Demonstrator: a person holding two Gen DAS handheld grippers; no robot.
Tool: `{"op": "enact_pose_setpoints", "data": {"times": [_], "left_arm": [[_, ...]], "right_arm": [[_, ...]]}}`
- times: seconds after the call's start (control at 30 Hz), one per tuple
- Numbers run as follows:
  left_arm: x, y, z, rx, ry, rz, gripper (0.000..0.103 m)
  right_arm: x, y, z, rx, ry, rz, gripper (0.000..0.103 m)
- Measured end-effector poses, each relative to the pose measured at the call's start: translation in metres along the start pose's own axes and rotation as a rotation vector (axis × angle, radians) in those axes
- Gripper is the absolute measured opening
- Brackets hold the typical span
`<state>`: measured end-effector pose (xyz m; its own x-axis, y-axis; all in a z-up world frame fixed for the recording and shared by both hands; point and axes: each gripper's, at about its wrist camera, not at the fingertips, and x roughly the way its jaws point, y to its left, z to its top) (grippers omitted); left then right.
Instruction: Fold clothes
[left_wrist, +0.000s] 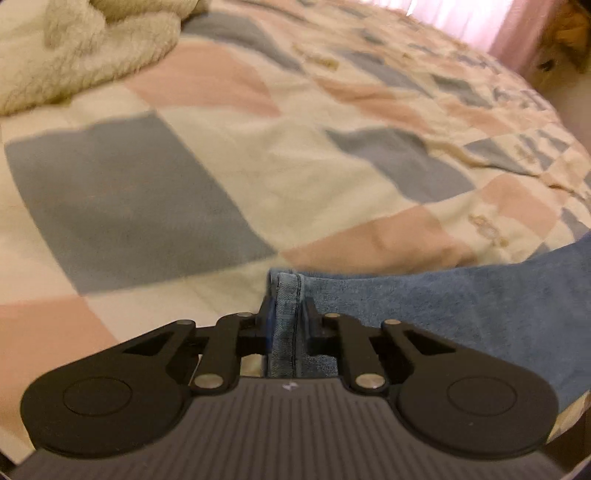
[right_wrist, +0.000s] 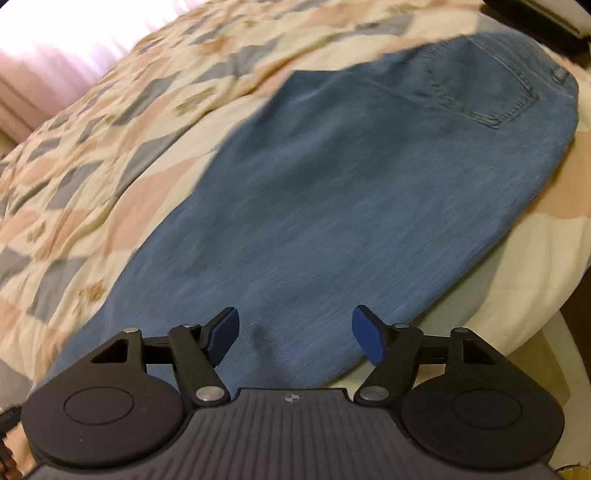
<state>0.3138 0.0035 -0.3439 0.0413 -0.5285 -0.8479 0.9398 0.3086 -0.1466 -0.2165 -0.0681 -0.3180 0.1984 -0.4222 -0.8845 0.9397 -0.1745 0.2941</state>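
Observation:
Blue jeans (right_wrist: 332, 192) lie spread on a checked quilt (right_wrist: 92, 155), back pocket up at the far right. In the left wrist view my left gripper (left_wrist: 287, 314) is shut on the hemmed cuff of the jeans (left_wrist: 286, 295), and the leg trails away to the right across the quilt (left_wrist: 229, 162). In the right wrist view my right gripper (right_wrist: 295, 334) stands open just above the denim, its blue pads (right_wrist: 369, 336) wide apart with nothing pinched between them.
A cream fleece blanket (left_wrist: 74, 48) is bunched at the far left of the bed. Pink curtains (left_wrist: 465, 18) hang beyond the bed. The bed's edge (right_wrist: 535, 314) drops away at the right in the right wrist view.

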Motion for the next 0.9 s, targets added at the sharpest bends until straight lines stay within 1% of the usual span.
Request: {"op": "enact_pose_setpoints", "data": {"times": [0.1, 0.13, 0.17, 0.23, 0.27, 0.33, 0.37, 0.47, 0.5, 0.53, 0.57, 0.6, 0.63, 0.67, 0.7, 0.73, 0.77, 0.8, 0.83, 0.87, 0.9], "left_arm": [[-0.015, -0.001, 0.0, 0.048, -0.077, -0.026, 0.011], [-0.017, 0.0, 0.0, 0.057, -0.093, -0.029, 0.011], [-0.012, 0.001, -0.002, 0.07, -0.081, -0.021, 0.011], [0.008, 0.001, -0.009, 0.112, -0.01, 0.012, 0.012], [0.014, 0.001, -0.013, 0.131, 0.003, 0.029, 0.014], [0.011, 0.003, -0.012, 0.104, -0.005, 0.045, 0.016], [0.005, 0.003, -0.009, 0.09, -0.014, 0.065, 0.013], [-0.018, 0.002, -0.002, 0.065, -0.054, 0.185, 0.006], [-0.025, -0.002, -0.001, 0.067, -0.061, 0.19, 0.006], [-0.03, -0.014, 0.0, 0.103, -0.047, 0.124, 0.006], [-0.032, -0.035, -0.003, 0.18, -0.019, 0.064, 0.008], [-0.032, -0.06, -0.01, 0.277, -0.001, 0.021, 0.01], [-0.029, -0.083, -0.021, 0.368, 0.016, -0.008, 0.017], [-0.022, -0.1, -0.034, 0.432, 0.042, -0.023, 0.019], [-0.014, -0.112, -0.046, 0.471, 0.079, -0.021, 0.019], [-0.005, -0.112, -0.053, 0.452, 0.125, 0.015, 0.02], [-0.003, -0.109, -0.053, 0.415, 0.149, 0.048, 0.02], [-0.004, -0.108, -0.051, 0.389, 0.17, 0.078, 0.02], [-0.009, -0.111, -0.044, 0.387, 0.184, 0.099, 0.021], [-0.014, -0.113, -0.037, 0.384, 0.198, 0.12, 0.022], [-0.018, -0.117, -0.03, 0.39, 0.209, 0.133, 0.025]], "right_arm": [[-0.002, 0.019, -0.015, -0.023, 0.002, 0.002, 0.07], [-0.001, 0.023, -0.017, -0.03, 0.0, -0.003, 0.07], [0.0, 0.026, -0.019, -0.036, -0.005, -0.008, 0.07], [0.003, 0.029, -0.023, -0.041, -0.01, -0.018, 0.072], [0.005, 0.03, -0.024, -0.046, -0.011, -0.027, 0.072], [0.005, 0.034, -0.026, -0.073, -0.033, -0.04, 0.071], [0.003, 0.037, -0.025, -0.093, -0.052, -0.044, 0.071], [0.0, 0.045, -0.025, -0.196, -0.117, -0.073, 0.071], [0.002, 0.048, -0.027, -0.236, -0.127, -0.089, 0.07], [0.004, 0.05, -0.03, -0.277, -0.132, -0.106, 0.069], [0.007, 0.053, -0.035, -0.316, -0.137, -0.117, 0.069], [0.011, 0.055, -0.041, -0.348, -0.137, -0.117, 0.069], [0.015, 0.059, -0.048, -0.378, -0.131, -0.106, 0.067], [0.02, 0.063, -0.055, -0.401, -0.118, -0.091, 0.067], [0.024, 0.068, -0.063, -0.424, -0.102, -0.072, 0.067], [0.026, 0.076, -0.072, -0.453, -0.084, -0.041, 0.067], [0.025, 0.086, -0.079, -0.485, -0.064, 0.0, 0.066], [0.021, 0.094, -0.082, -0.516, -0.05, 0.037, 0.058], [0.013, 0.1, -0.084, -0.535, -0.053, 0.064, 0.055], [0.004, 0.103, -0.084, -0.525, -0.07, 0.069, 0.058], [-0.003, 0.102, -0.082, -0.496, -0.088, 0.06, 0.065]]}}
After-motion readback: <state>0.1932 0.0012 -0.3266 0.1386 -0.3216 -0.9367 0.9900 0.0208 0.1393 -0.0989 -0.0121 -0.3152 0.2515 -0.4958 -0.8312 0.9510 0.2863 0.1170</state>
